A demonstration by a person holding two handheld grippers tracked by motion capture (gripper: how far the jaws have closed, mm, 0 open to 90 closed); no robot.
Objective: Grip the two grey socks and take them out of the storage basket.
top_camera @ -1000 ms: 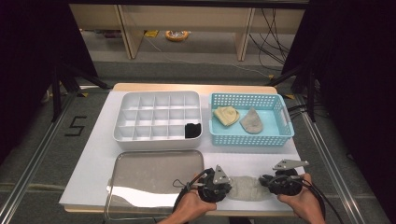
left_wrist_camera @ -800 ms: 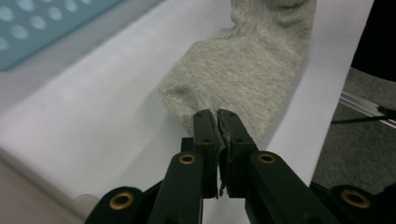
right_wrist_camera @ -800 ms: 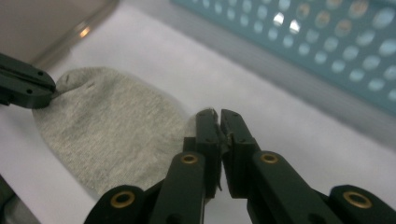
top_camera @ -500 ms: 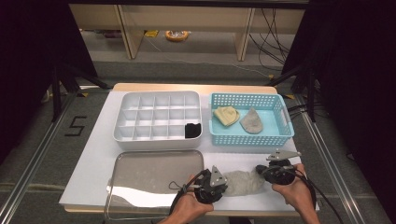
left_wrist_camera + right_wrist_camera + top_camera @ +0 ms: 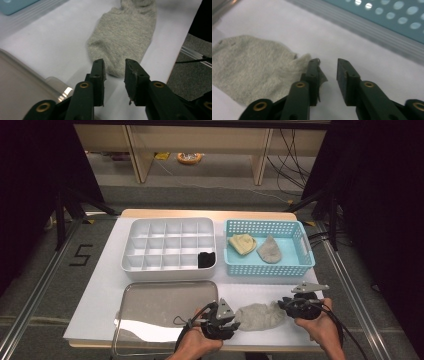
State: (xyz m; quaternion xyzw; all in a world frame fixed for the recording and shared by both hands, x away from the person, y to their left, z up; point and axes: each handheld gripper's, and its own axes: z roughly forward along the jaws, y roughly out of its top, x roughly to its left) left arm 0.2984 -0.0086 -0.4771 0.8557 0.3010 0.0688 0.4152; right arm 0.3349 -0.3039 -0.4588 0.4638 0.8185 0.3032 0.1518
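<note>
Tongs point(image 5: 235, 319) point(image 5: 283, 306) gape at grey sock point(image 5: 260, 315); floor tape point(image 5: 81, 255) reads "5".

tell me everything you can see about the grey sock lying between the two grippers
The grey sock is a light heathered knit, soft and slightly rumpled, lying flat on the white table near its front edge, right of the metal tray. The left gripper sits open around one rounded end; the right gripper, also open, has one finger against the other end's edge.
</note>
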